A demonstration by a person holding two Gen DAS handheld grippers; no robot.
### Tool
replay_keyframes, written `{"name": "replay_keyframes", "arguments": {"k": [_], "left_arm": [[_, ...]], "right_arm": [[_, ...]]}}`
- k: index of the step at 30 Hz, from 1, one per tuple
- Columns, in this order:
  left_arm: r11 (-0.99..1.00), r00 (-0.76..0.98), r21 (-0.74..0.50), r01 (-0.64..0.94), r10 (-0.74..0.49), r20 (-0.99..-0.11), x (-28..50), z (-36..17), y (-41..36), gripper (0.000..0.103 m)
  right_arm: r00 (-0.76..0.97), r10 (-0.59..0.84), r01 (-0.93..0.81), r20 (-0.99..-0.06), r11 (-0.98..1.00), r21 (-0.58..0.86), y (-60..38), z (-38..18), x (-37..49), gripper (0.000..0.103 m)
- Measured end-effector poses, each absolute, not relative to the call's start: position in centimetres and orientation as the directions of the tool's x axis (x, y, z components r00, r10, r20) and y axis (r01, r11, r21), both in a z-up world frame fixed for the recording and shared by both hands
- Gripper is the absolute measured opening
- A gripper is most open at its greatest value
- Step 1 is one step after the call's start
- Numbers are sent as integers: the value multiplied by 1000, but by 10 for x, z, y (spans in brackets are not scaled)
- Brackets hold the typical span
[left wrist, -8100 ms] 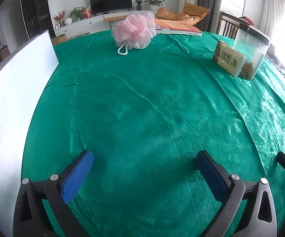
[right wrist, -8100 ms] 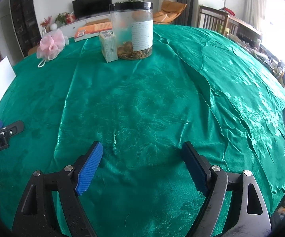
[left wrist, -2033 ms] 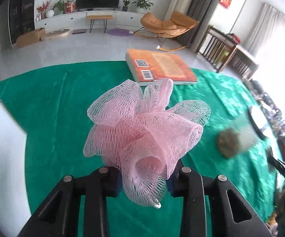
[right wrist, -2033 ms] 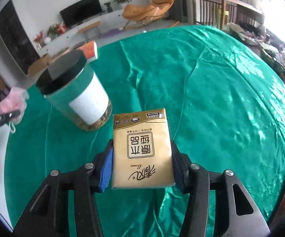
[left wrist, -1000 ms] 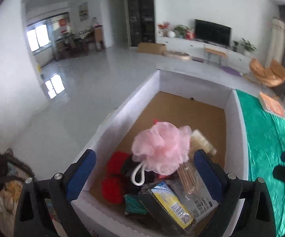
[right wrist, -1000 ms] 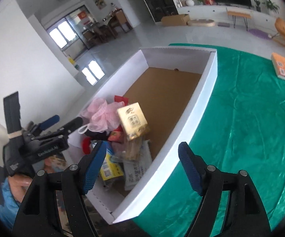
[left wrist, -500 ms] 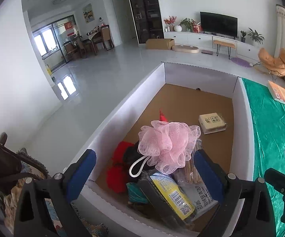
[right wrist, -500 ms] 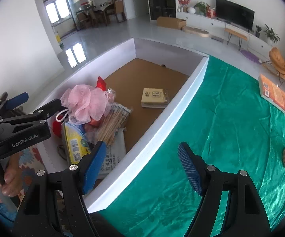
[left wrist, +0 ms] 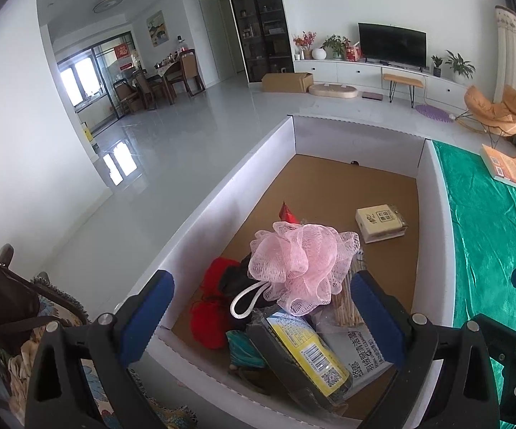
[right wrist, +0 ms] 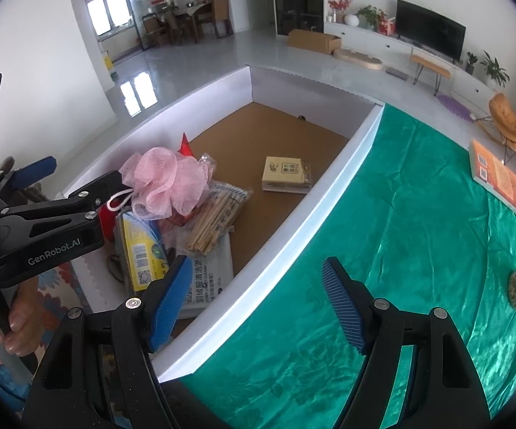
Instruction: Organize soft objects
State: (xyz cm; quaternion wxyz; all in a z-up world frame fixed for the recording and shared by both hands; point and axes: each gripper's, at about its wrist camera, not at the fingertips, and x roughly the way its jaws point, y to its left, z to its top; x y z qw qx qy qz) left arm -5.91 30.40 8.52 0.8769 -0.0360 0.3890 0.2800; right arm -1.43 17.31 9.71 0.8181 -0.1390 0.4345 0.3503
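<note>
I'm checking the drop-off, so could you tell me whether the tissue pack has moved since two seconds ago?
Yes. The tissue pack has left the right gripper and now lies on the box floor, beyond the pink loofah.

Bright living room: glossy white floor, television, orange lounge chair.

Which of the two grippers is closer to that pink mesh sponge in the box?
Left. The left gripper hangs open directly over the pink mesh sponge in the white box. The right gripper, also open, sits off over the box's table-side wall.
</note>
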Motion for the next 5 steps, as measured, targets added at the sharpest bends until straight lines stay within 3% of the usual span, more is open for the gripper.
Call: {"name": "replay_keyframes", "arguments": {"k": [5], "left_arm": [[837,576,130,-532,470,-669,-68,90,301,99]], "right_arm": [[381,447,-694,-809,716,69,173,96,-16,78]]}}
